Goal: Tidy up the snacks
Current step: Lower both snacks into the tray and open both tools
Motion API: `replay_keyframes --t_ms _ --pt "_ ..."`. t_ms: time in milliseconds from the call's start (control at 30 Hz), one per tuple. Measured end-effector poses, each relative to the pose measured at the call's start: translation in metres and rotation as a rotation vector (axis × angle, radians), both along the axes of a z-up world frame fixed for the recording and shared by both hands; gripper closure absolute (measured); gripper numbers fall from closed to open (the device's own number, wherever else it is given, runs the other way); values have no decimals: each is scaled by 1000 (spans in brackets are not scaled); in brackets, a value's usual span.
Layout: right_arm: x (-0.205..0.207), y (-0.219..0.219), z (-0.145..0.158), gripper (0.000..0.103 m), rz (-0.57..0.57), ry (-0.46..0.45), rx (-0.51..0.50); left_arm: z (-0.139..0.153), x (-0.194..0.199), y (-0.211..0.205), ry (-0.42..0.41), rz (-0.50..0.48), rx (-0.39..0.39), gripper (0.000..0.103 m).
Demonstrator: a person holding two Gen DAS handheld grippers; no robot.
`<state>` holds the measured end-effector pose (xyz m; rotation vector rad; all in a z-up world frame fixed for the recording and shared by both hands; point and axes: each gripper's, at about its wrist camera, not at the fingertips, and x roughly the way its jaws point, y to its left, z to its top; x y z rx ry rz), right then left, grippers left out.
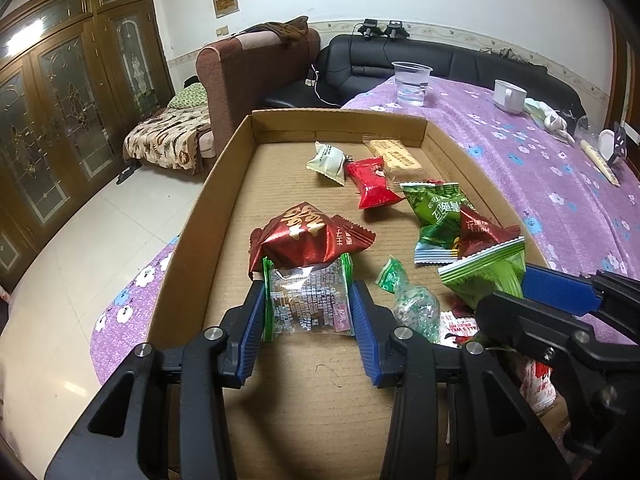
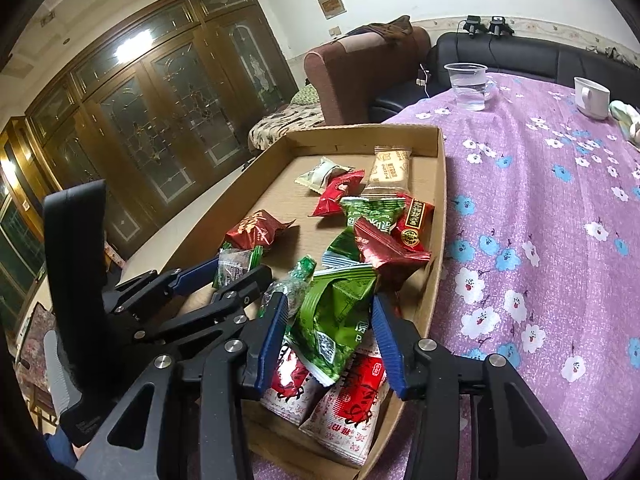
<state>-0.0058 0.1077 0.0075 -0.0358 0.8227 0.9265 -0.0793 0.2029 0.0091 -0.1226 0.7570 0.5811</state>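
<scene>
Landmark: a cardboard tray (image 1: 192, 216) on a purple floral cloth (image 1: 560, 184).
Left gripper (image 1: 310, 310): near the tray's near left side, jaws closed on a clear packet (image 1: 308, 300) with green ends; its far end was tucked under a dark red packet (image 1: 308, 236).
Right gripper (image 2: 330, 334): at the tray's near right corner, astride a green packet (image 2: 336, 316); the left pad touched it, the right showed a gap, so whether it gripped could not be told.
Snacks: all seen lay inside the tray, bunched along its right side; a white packet (image 1: 326, 159), a red one (image 1: 372, 184) and a tan biscuit (image 1: 396, 156) lay toward the far wall.
Off-tray: a plastic cup (image 1: 412, 82) and mug (image 1: 508, 96) beyond the tray.
Progress: seemingly partway; snacks gathered, but mixed and overlapping, with sorting left.
</scene>
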Motion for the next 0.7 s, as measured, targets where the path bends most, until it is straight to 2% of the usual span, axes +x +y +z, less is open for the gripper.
replay_keyframes --t_ms 467,533,600,700 --pt "-20 -9 15 49 6 -69 11 -1 2 -5 18 15 43 56" --pt "-21 -11 18 43 -1 -75 14 0 2 -7 16 15 54 52" --pt "-22 -15 21 35 -14 -83 20 1 1 -8 14 22 69 40" --pt "-24 -21 28 30 -26 -95 24 2 -1 -10 6 19 80 34"
